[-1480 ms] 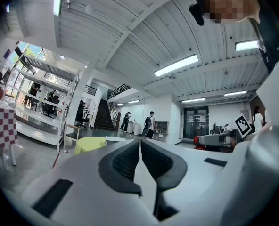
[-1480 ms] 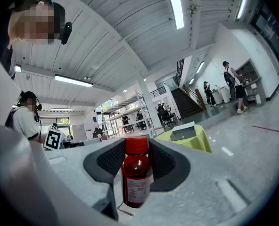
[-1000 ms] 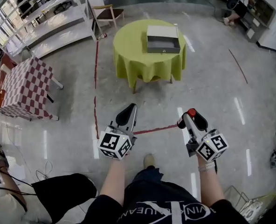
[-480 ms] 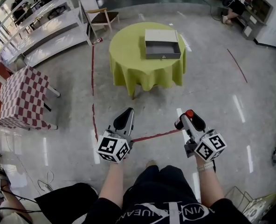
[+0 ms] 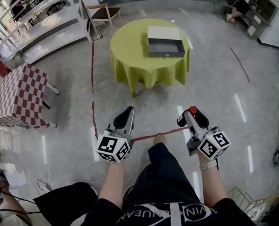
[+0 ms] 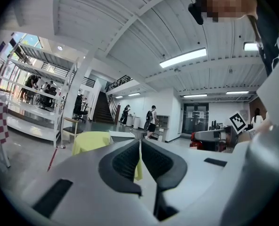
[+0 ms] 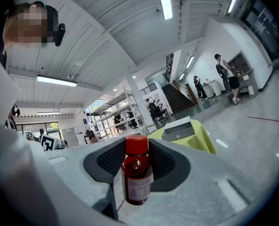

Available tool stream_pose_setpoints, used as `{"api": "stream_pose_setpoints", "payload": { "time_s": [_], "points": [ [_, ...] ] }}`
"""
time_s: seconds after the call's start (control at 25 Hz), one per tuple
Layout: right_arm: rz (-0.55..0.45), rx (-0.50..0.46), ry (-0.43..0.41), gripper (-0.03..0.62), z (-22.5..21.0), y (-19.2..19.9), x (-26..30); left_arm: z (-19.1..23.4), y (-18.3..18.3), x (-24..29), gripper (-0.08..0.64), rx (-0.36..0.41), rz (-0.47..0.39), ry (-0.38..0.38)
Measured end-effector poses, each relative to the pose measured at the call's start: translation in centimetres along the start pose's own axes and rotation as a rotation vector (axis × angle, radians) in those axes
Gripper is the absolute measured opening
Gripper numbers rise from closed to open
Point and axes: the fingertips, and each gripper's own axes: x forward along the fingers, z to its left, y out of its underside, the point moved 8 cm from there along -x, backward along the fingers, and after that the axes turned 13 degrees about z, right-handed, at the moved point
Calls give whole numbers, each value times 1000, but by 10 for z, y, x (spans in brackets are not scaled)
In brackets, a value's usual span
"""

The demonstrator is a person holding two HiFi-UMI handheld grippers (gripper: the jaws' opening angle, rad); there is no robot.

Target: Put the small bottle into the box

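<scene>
Big shiny grey floor (image 5: pixel 233 93) everywhere, with a red tape line (image 5: pixel 93 79) running across it. Up ahead is a round table (image 5: pixel 144 62) under a yellow-green cloth that hangs down the sides, and off to the left there's a red-and-white checkered table (image 5: pixel 19 95).

The box (image 5: pixel 166 41) sits on the far right part of the round table. It's grey, shallow and open on top, kind of like a pulled-out drawer, with a little knob on the front wall.

Both grippers are held out low over the floor, well short of the table. The left gripper (image 6: pixel 140 149) has its dark ribbed pads pressed together with only a hairline slit between them, and nothing is in there.

The right gripper (image 7: pixel 138 149) is clamped on the small bottle (image 7: pixel 137 175), so the bottle is up in the air, nowhere near the box. It stands upright between the pads. It has a bright red screw cap and a dark reddish-brown see-through body with a pale label wrapped round it, but the print is too small to read. From the head view you mostly catch just the red cap (image 5: pixel 192 110) poking out at the jaw end.
</scene>
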Motion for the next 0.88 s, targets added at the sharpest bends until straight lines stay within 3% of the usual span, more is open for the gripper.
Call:
{"api": "stream_pose_setpoints", "payload": {
  "time_s": [0.28, 0.88],
  "points": [
    [-1, -34, -27, 152, -8, -12, 29, 18, 2, 11, 15, 2, 24, -1],
    [29, -63, -73, 152, -51, -56, 103, 59, -31, 81, 15, -27, 11, -39]
  ]
}}
